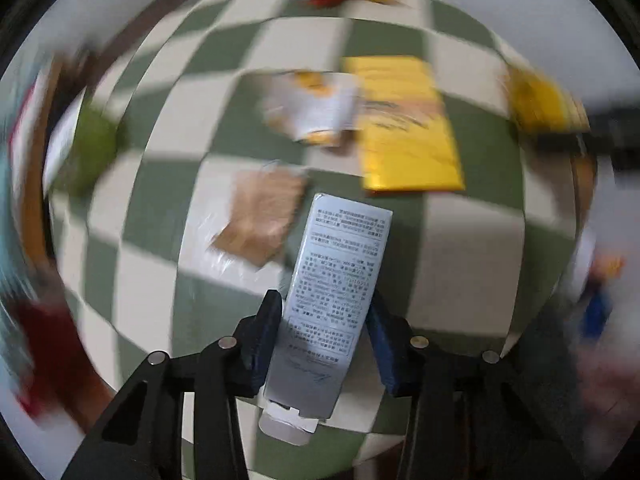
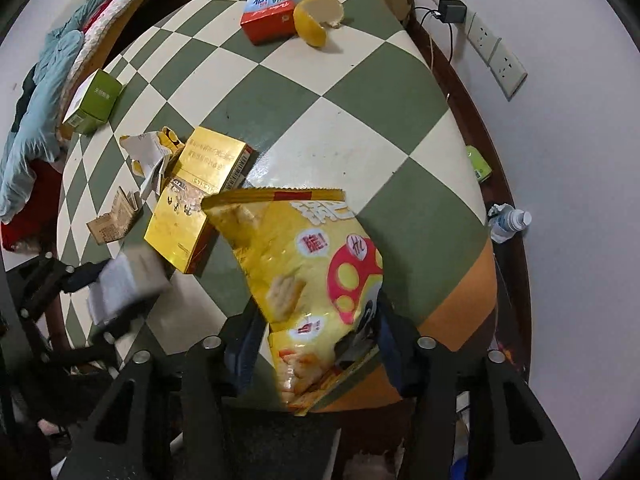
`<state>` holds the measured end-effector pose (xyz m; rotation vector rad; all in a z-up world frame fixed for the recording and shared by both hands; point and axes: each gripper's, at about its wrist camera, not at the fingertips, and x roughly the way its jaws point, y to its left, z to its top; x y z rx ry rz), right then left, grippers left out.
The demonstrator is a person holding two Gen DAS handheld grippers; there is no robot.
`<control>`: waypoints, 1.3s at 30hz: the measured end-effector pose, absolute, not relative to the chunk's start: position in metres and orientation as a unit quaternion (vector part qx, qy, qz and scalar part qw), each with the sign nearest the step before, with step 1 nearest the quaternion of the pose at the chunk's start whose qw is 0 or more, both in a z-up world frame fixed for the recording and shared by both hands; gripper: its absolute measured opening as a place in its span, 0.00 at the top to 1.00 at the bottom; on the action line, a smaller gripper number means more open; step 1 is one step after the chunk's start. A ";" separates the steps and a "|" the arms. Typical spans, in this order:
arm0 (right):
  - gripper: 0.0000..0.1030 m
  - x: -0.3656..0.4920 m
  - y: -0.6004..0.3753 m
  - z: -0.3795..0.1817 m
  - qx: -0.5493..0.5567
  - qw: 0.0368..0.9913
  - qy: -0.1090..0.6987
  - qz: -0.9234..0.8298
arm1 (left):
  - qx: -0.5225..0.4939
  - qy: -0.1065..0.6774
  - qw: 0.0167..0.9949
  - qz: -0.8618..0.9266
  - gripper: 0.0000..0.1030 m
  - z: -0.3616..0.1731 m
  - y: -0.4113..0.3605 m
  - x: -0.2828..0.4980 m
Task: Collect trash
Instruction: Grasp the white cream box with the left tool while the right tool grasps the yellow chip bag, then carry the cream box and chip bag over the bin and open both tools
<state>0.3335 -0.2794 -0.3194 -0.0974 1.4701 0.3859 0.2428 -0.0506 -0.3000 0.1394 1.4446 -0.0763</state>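
My left gripper (image 1: 325, 320) is shut on a slim grey-white printed box (image 1: 336, 280) and holds it above the checked tablecloth; the view is blurred by motion. The same box (image 2: 128, 280) and left gripper show blurred at the left of the right wrist view. My right gripper (image 2: 316, 340) is shut on a yellow snack bag (image 2: 308, 264), lifted over the table's near edge. On the table lie a gold box (image 2: 196, 196), torn white-and-yellow paper (image 2: 150, 152), a brown cardboard scrap (image 2: 114, 220), a green box (image 2: 94, 100), a milk carton (image 2: 270, 10) and a citrus peel (image 2: 318, 16).
The table with a green-and-cream checked cloth (image 2: 360, 128) stands against a wall with sockets (image 2: 492, 52) and a plugged charger (image 2: 450, 12). A plastic bottle (image 2: 508, 222) and a small green packet (image 2: 478, 164) lie at the table's right rim. Bedding (image 2: 48, 92) is piled at the left.
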 end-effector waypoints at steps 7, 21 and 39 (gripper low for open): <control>0.28 0.341 -0.261 -0.324 -0.068 0.738 0.649 0.176 | 0.031 0.657 0.753 -0.013 0.58 -0.306 -0.041 0.244; 0.56 0.329 -0.254 -0.327 -0.060 0.750 0.641 0.152 | 0.007 0.618 0.786 0.033 0.67 -0.286 -0.037 0.223; 0.58 0.287 -0.207 -0.238 -0.001 0.800 0.564 0.204 | -0.088 0.476 0.860 0.162 0.68 -0.156 0.060 0.162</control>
